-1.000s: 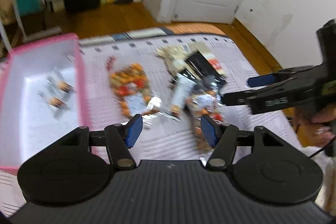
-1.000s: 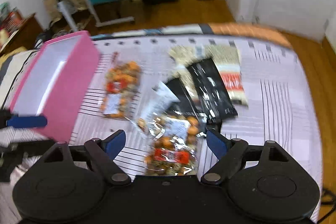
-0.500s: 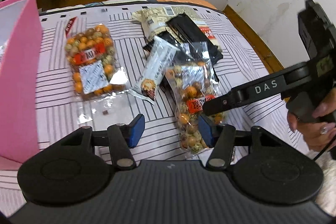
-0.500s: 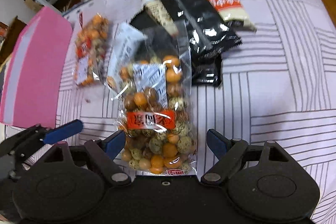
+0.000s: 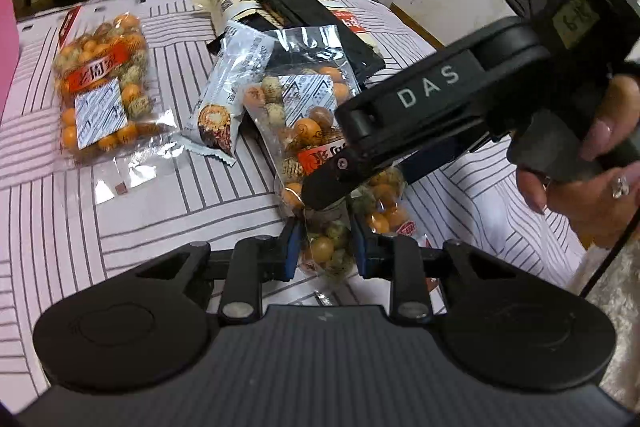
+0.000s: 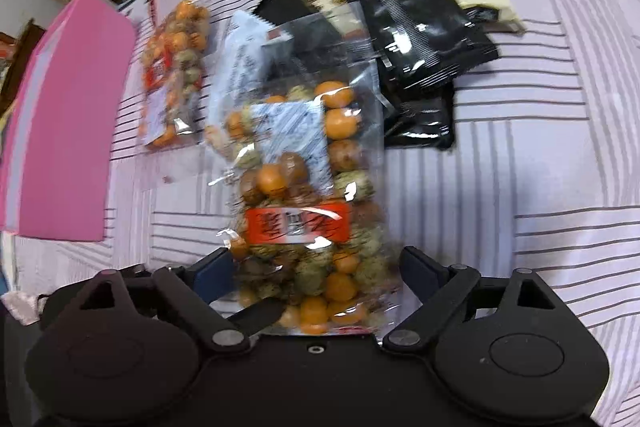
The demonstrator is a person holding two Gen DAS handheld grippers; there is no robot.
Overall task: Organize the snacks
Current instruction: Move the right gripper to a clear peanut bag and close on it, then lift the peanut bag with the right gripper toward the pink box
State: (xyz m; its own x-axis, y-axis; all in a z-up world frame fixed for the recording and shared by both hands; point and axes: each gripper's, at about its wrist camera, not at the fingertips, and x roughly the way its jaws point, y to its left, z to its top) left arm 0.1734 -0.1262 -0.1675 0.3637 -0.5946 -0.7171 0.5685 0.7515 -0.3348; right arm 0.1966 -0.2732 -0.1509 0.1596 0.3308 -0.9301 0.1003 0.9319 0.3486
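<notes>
While the left gripper (image 5: 325,251) pinches the near end of the clear snack bag (image 6: 304,195), the right gripper (image 6: 316,273) straddles that same bag, jaws wide and opening, pads off it. Striped cloth (image 6: 540,163) lies bare to its right; pink box (image 6: 64,123) at left edge.

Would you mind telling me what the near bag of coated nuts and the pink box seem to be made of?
The near nut bag looks like thin clear plastic film, glossy: the nuts show through and it carries bright glints and creases. The pink box looks like matte card or paperboard, flat-sided with no shine; plastic cannot be ruled out.
</notes>
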